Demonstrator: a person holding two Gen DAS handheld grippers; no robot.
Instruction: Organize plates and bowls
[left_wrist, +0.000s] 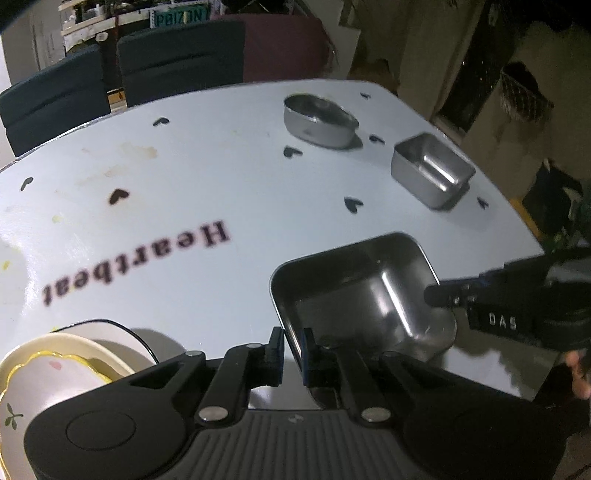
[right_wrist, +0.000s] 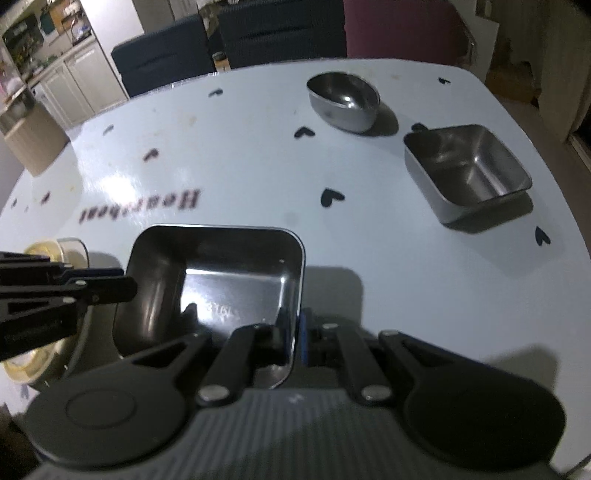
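The square steel tray (right_wrist: 218, 291) hangs low over the near side of the table (left_wrist: 221, 177), carried by two opposite walls, likely so it stays level. The left gripper (left_wrist: 293, 354) pinches its left wall and the right gripper (right_wrist: 295, 336) pinches its right wall. Just left sits a stack of ceramic bowls (left_wrist: 55, 373); farther off stand another square tray (right_wrist: 469, 173) and a round steel bowl (right_wrist: 343, 99), probably still to be sorted.

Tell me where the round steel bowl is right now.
The round steel bowl stands on the far part of the table, toward its right in both wrist views, just beyond the free rectangular steel dish and apart from it.
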